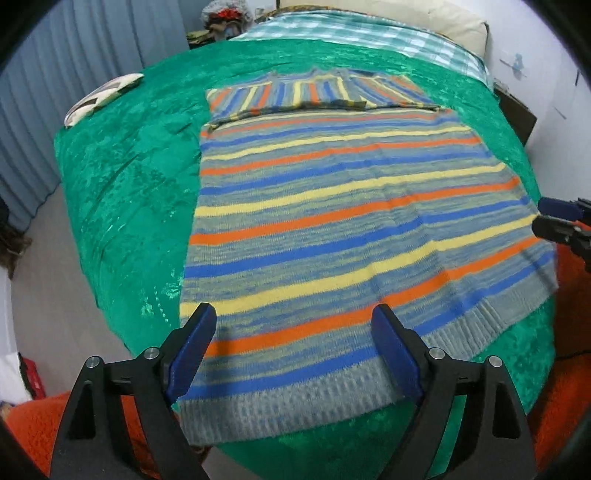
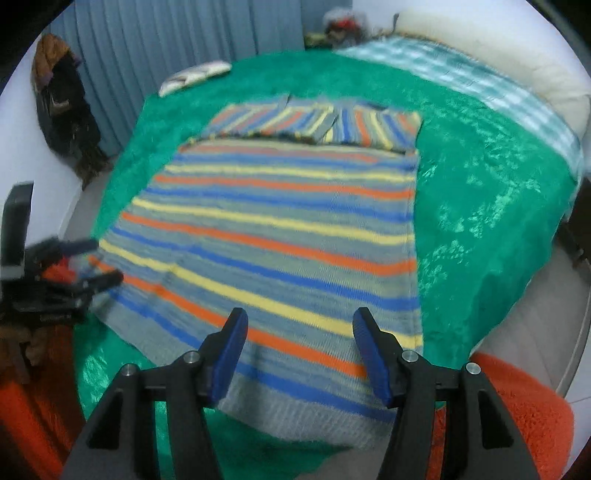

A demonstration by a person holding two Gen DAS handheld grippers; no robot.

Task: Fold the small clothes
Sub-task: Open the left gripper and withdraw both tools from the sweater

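Observation:
A knitted sweater (image 1: 332,206) (image 2: 280,229) with blue, yellow, orange and grey stripes lies flat on the green bedspread (image 1: 122,184) (image 2: 480,206). Its sleeves are folded across the far end and its ribbed grey hem is nearest me. My left gripper (image 1: 293,310) hovers over the hem's left part, jaws wide open with nothing between them. Over the hem's right part my right gripper (image 2: 301,314) also stands open and empty. Each gripper shows in the other's view: the right gripper (image 1: 539,214) at the sweater's right edge, the left gripper (image 2: 107,260), blurred, at its left corner.
A cream pillow (image 1: 458,26) and a checked sheet (image 1: 369,33) lie at the bed's far end. A small white and brown item (image 1: 99,96) rests near the far left corner. Orange fuzzy fabric (image 2: 517,398) sits at the near edge. Grey curtains (image 2: 166,44) and dark hanging things (image 2: 62,107) stand left.

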